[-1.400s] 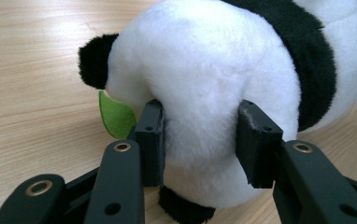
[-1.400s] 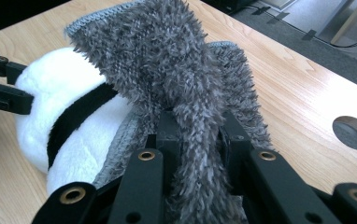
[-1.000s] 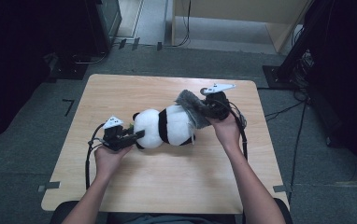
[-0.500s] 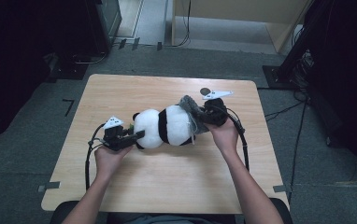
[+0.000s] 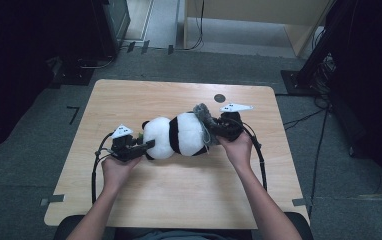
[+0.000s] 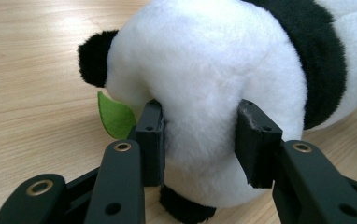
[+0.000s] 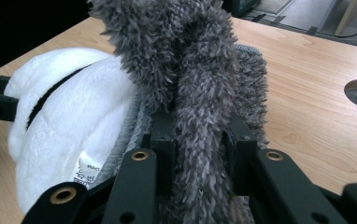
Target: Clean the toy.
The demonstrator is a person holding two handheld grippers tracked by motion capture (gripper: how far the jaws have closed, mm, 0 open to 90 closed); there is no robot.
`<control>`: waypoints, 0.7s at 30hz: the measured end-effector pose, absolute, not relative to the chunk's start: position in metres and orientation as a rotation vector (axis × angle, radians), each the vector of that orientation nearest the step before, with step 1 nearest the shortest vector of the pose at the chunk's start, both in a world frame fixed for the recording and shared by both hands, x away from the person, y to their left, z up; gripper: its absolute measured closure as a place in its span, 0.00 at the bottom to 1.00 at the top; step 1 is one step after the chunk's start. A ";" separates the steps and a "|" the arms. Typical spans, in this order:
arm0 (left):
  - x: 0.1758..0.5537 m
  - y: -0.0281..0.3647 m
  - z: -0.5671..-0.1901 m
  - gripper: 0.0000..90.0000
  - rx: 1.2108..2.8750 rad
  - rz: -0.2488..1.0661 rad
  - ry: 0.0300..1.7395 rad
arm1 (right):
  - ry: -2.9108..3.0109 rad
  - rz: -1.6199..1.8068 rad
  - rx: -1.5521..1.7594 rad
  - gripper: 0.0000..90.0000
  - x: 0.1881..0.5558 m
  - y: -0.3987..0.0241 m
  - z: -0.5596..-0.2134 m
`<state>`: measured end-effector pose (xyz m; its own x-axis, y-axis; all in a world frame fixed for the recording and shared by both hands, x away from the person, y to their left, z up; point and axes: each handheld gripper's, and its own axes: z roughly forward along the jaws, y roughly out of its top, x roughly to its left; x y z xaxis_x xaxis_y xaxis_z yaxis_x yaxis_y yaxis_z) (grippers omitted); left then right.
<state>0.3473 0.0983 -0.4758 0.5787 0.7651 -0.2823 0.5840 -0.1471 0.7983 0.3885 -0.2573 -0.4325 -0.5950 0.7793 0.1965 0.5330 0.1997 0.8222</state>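
Observation:
A black-and-white panda plush [image 5: 179, 135] lies across the middle of the wooden table [image 5: 179, 195]. My left gripper [image 5: 146, 146] is at its head end, shut on the white head [image 6: 204, 70], with both pads sunk into the fur. A green felt leaf [image 6: 116, 116] pokes out beside the left pad. At the panda's other end, a grey fuzzy cloth [image 5: 202, 114] sits bunched against the body [image 7: 69, 107]. My right gripper [image 5: 214, 131] pinches a fold of this cloth [image 7: 190, 60]; its jaws have just been opening slightly, with the cloth still between the pads.
A round dark cable hole [image 5: 220, 98] sits in the tabletop behind the right gripper. Black cables trail from both grippers toward the table's near edge. Dark equipment and cables stand on the floor beyond the table.
My right gripper has come down toward the table with the grey cloth, which now lies lower against the panda's rear. The left gripper and the panda's head have stayed still.

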 end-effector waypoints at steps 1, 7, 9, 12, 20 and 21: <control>0.347 0.098 -0.476 0.65 1.838 0.233 1.097 | 2.214 1.344 1.244 0.79 0.389 -0.257 -0.433; 0.347 0.098 -0.476 0.65 1.828 0.225 1.101 | 2.195 1.335 1.236 0.83 0.384 -0.258 -0.439; 0.347 0.098 -0.476 0.65 1.828 0.226 1.102 | 2.184 1.328 1.255 0.83 0.383 -0.259 -0.444; 0.347 0.098 -0.476 0.65 1.828 0.226 1.102 | 2.171 1.349 1.293 0.83 0.383 -0.260 -0.452; 0.347 0.098 -0.476 0.65 1.829 0.227 1.101 | 2.325 1.098 1.310 0.84 0.382 -0.254 -0.476; 0.347 0.098 -0.476 0.65 1.831 0.229 1.100 | 2.345 1.064 1.296 0.84 0.382 -0.252 -0.480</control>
<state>0.3473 0.0982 -0.4756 0.5772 0.7638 -0.2888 0.5853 -0.1405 0.7985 0.3820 -0.2518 -0.4800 -0.5692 0.8136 0.1186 0.6250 0.3345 0.7053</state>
